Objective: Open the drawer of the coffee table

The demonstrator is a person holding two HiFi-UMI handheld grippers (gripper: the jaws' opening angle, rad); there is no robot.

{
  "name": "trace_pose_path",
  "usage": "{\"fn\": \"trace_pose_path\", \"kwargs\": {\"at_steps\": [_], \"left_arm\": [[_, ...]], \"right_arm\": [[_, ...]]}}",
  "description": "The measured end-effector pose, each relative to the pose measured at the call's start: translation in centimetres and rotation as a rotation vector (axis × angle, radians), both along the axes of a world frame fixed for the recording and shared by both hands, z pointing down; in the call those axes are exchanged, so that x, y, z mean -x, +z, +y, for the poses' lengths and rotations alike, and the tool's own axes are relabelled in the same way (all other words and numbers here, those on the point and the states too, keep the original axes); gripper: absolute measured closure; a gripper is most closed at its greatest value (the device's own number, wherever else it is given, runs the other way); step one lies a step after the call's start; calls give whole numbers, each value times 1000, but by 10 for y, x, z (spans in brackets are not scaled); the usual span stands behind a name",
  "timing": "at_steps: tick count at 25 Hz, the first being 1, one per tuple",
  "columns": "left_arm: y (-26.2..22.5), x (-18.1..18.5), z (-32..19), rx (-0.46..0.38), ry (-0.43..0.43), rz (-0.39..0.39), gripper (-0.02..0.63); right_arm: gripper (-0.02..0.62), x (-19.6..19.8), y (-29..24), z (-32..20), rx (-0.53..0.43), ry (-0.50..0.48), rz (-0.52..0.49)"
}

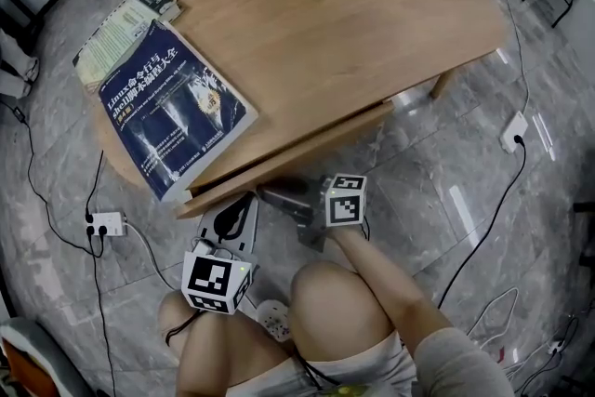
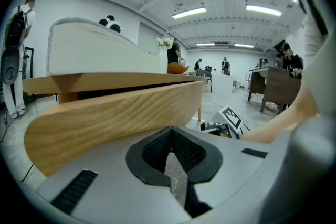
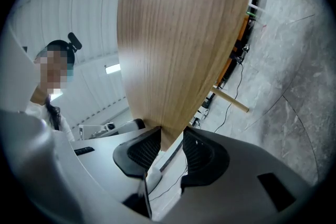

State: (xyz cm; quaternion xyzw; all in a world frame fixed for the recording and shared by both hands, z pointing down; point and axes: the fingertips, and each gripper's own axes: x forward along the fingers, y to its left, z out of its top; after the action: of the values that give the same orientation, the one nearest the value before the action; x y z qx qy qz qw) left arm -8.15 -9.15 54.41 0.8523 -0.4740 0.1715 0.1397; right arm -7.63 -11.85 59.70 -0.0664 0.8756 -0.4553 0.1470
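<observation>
- The drawer front (image 1: 279, 155) sits under the near edge of the worktop (image 1: 353, 33). In the head view it stands a little proud of that edge, so I judge the drawer is only cracked open and most of its travel is still to come.
- Its long axis runs from lower left to upper right in the head view, along the rim. The pull has to go across that line, back towards my knees.
- My right tongs (image 1: 279, 195) are the nearer pair. They reach up under the front roughly midway along it.
- In the right gripper view, the right tongs (image 3: 170, 144) stand wide, with the lower edge of the drawer front (image 3: 178, 50) between the pads. I can still see a sliver of gap on one side, so I read them as released around the board, not yet clenched on it.
- My left tongs (image 1: 237, 211) hang just to the left of the right pair, short of the panel. In the left gripper view, the left tongs (image 2: 170, 157) are clenched on nothing, and the drawer front (image 2: 115, 113) lies ahead and slightly above them.
- The book (image 1: 172, 107) overhangs the rim near the drawer's left end. I judge a straight pull should not disturb it.
</observation>
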Motion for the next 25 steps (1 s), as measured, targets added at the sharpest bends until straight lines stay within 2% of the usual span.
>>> {"fn": "trace_pose_path", "kwargs": {"at_steps": [5,8,11,16,21,24,25], "left_arm": [[-2,-10,3,-20,39,-22,597],[-13,-22,7,-77,88,-56,595],[-27,-32,12,-127,116,-53,595],[-45,-33,10,-156,103,-46,595],[-57,-40,17,-249,182,-236,595],[-71,-42,22,-278,157,-233,594],[-72,-42,22,-269,145,-231,542]], "right_arm": [[457,-3,1,6,-11,-11,22],[460,-3,2,8,-29,-15,42],[460,-3,3,9,-61,-22,75],[476,-4,5,11,-103,-29,127],[474,-4,9,16,-246,-21,288],[474,-10,10,22,-367,-46,408],[474,-13,10,24,-408,-58,446]]}}
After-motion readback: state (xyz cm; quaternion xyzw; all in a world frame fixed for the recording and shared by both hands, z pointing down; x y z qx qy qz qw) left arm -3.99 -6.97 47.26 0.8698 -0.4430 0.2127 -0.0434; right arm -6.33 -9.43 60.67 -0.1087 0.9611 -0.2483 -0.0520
